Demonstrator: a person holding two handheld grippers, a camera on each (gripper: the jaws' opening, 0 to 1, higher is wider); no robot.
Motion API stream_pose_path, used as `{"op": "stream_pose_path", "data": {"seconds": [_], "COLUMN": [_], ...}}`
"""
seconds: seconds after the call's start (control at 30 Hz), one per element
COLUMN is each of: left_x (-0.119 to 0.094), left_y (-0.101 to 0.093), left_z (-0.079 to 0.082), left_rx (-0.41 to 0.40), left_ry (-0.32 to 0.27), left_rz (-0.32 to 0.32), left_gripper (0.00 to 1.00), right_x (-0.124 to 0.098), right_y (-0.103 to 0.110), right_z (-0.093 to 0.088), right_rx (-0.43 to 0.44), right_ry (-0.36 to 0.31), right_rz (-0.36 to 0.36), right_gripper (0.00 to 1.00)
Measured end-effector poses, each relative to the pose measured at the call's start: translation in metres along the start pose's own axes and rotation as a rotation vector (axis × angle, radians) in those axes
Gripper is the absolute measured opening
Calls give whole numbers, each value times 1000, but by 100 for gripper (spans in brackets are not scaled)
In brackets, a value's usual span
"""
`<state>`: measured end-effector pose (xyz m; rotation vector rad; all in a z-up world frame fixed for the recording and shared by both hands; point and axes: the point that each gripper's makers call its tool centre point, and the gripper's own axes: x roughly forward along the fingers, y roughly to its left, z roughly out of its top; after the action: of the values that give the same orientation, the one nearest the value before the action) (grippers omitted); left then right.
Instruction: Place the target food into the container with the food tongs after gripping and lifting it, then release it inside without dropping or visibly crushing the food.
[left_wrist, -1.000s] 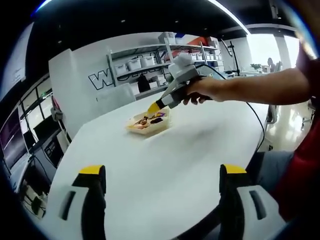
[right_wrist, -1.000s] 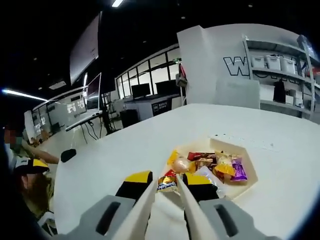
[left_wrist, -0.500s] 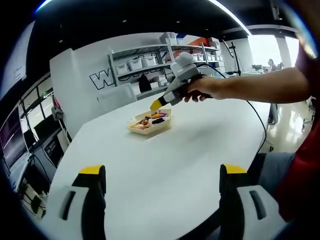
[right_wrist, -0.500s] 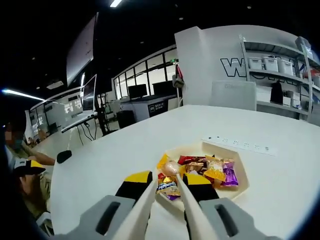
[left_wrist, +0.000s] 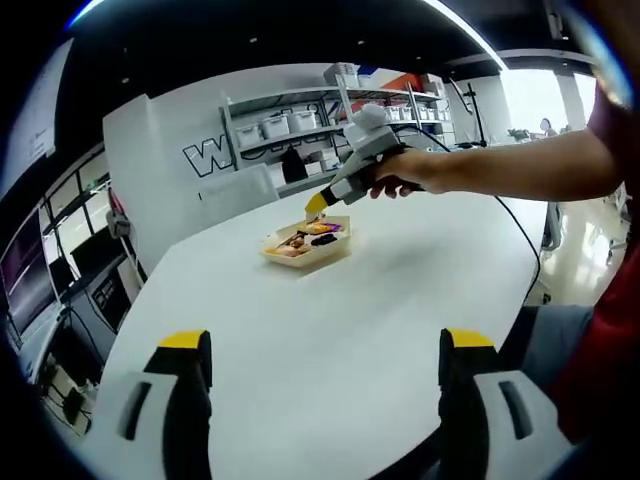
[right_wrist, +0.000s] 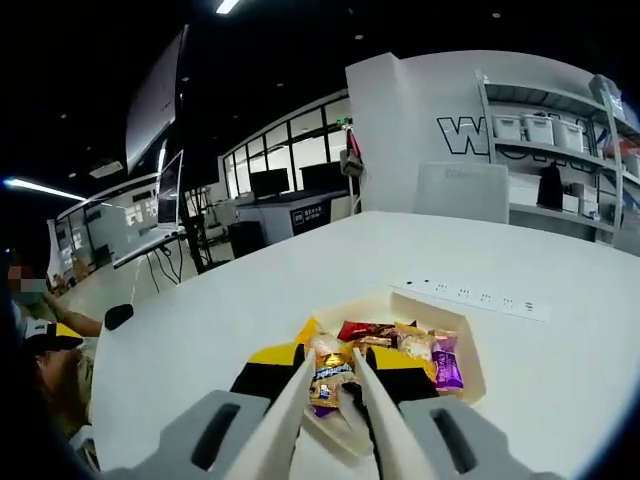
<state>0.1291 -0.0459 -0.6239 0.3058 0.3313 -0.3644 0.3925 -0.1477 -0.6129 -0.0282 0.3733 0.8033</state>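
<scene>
Right gripper (right_wrist: 328, 375): its jaws, tipped yellow and black, are drawn in on a pair of pale tongs (right_wrist: 290, 420), which run up the lower middle of the right gripper view and narrow toward their tips.
Tongs' hold: the two thin blades pinch a small candy (right_wrist: 328, 378) in a shiny gold and purple wrapper, lower centre of that view; the wrapper looks crinkled, whether squashed I cannot tell.
Candy's place: it sits just in front of the tray (right_wrist: 470, 375), over its near edge; whether it touches the tray I cannot tell.
Tray: a shallow, cream-coloured dish with angled sides, lying on the counter (right_wrist: 230, 320); inside are more wrapped sweets, red, yellow, orange and purple, glossy and bunched together.
Left gripper (left_wrist: 320, 400): its jaws stand wide apart at the bottom left and bottom right of the left gripper view, grey with yellow caps, holding nothing, bare counter between them.
Seen from the left: the right gripper (left_wrist: 345, 185) shows in the upper middle of that view, grey with a yellow tip, held in a hand (left_wrist: 400, 178), tip just above the tray (left_wrist: 305, 245).
Counter: smooth, white, matt, with a rounded edge.
Power strip (right_wrist: 470, 297): long, white, flat, lying on the counter beyond the tray, right of centre.
</scene>
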Motion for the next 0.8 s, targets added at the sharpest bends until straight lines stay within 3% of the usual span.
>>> {"op": "stream_pose_path", "data": {"seconds": [0.8], "left_x": [7], "left_y": [3], "left_z": [0], "left_rx": [5], "left_ry": [13], "left_rz": [3], "left_gripper": [92], "right_x": [3], "right_y": [-22], "right_z": [9], "right_rx": [11], "right_ry": [-34], "right_rz": [-26], "right_gripper": [23]}}
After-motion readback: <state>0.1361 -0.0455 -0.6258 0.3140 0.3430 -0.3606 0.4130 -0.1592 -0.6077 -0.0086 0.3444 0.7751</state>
